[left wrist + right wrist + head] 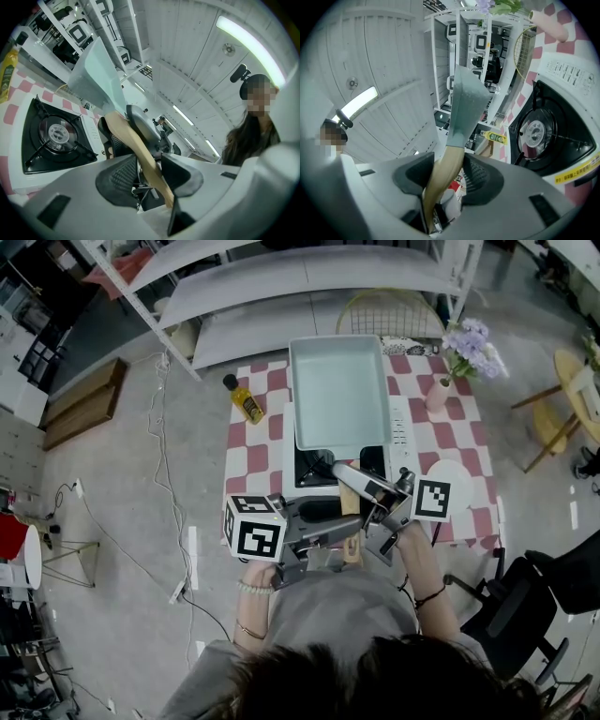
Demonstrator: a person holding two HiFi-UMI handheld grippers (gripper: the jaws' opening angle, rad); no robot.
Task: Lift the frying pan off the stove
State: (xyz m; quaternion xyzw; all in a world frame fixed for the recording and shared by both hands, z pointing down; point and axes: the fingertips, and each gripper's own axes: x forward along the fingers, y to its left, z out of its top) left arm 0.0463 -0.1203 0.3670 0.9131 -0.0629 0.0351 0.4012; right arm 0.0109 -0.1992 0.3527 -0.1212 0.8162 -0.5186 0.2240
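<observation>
The left gripper point(149, 174) and the right gripper point(447, 177) each clamp the wooden handle point(129, 140) between their pads. Ahead of the jaws, the square pale-teal frying pan point(339, 395) hangs tilted, clear of the stove point(403, 439), whose burner is bare. The pan looks rigid and front-heavy. Its smooth handle may twist, so a firm hold near the pan body seems best.
</observation>
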